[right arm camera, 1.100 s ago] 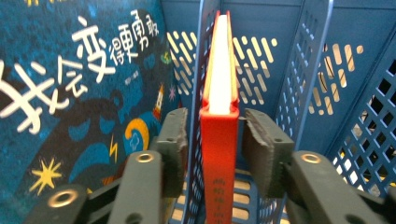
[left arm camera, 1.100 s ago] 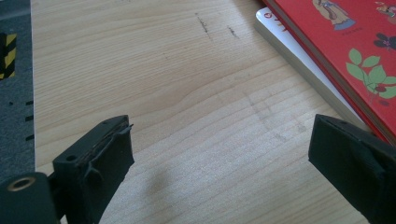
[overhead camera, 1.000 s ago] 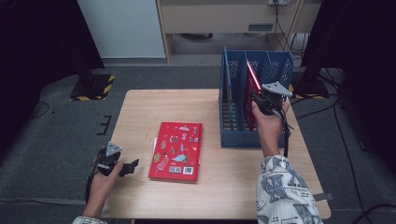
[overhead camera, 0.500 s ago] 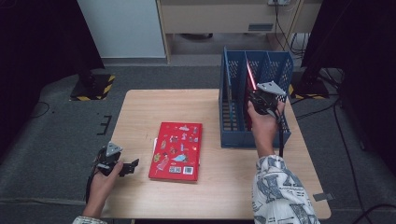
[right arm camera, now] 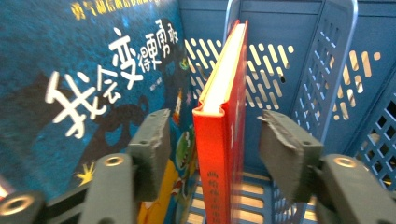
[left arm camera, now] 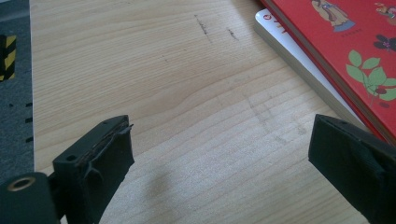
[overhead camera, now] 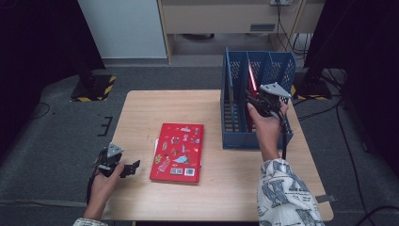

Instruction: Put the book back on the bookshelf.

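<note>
Standing upright on its lower edge, the red hardcover book (right arm camera: 224, 121) sits in a compartment of the blue file rack (overhead camera: 235, 117), beside a dark blue picture book (right arm camera: 88, 84) in the same slot. The right hand-held gripper (right arm camera: 212, 149) straddles the red book's spine; its jaws have just been opening and now stand clear of both covers, so the book is released and rests on its own. The left hand-held gripper (left arm camera: 219, 158) hovers low over the surface (overhead camera: 141, 108), jaws wide apart and empty, just beside the red book lying flat (overhead camera: 178, 151) on a white one (left arm camera: 299, 60).

Judgement: the standing book is stiff, moderately heavy, with glossy boards likely to slip. Best hold is across both covers near the spine.
</note>
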### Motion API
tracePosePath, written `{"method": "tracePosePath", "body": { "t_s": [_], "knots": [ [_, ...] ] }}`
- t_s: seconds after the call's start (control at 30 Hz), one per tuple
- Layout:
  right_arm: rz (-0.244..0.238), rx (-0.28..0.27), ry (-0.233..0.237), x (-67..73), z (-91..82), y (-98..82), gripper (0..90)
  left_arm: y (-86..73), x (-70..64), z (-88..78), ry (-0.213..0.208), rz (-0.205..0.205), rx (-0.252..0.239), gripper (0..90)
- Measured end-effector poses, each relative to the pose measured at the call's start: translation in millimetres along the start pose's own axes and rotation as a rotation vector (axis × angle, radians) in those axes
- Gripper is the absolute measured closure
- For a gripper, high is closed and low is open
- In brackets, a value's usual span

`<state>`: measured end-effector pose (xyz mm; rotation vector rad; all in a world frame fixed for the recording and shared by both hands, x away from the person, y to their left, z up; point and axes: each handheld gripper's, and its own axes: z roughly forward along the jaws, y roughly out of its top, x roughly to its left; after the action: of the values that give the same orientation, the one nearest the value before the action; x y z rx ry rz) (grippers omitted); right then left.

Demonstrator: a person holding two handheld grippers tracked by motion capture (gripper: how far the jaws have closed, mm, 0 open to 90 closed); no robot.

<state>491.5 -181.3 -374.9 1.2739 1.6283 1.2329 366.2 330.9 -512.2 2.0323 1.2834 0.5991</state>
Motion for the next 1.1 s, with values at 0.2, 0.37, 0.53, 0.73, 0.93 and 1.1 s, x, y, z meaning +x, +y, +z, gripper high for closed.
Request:
{"method": "tracePosePath", "body": {
  "t_s": [0.2, 0.37, 0.53, 0.73, 0.93, 1.1],
  "knots": [
    [0.01, -0.012, 0.06, -1.8, -14.9, -4.0, 30.4, 0.7, -1.5, -0.2, -0.003, 0.007, -0.006, 5.6],
    [0.003, -0.027, 0.103, -2.8, -34.5, -6.9, 22.7, 2.0, -3.7, -0.3, -0.006, 0.018, -0.009, 5.6],
    [-0.006, -0.036, 0.142, -3.0, -55.2, -14.8, 18.4, 3.8, -6.9, -1.6, -0.016, 0.029, -0.023, 5.5],
    [-0.004, -0.027, 0.201, 2.5, -77.4, -32.7, 15.0, 8.6, -14.4, -4.7, -0.043, 0.044, -0.052, 5.5],
    [-0.032, 0.003, 0.267, 18.7, -91.6, -67.1, 12.7, 13.5, -30.4, -6.1, -0.082, 0.077, -0.072, 6.1],
    [-0.029, 0.045, 0.344, 38.3, -92.4, -92.9, 18.8, 17.5, -46.5, -3.3, -0.144, 0.11, -0.076, 9.6]
  ]
}}
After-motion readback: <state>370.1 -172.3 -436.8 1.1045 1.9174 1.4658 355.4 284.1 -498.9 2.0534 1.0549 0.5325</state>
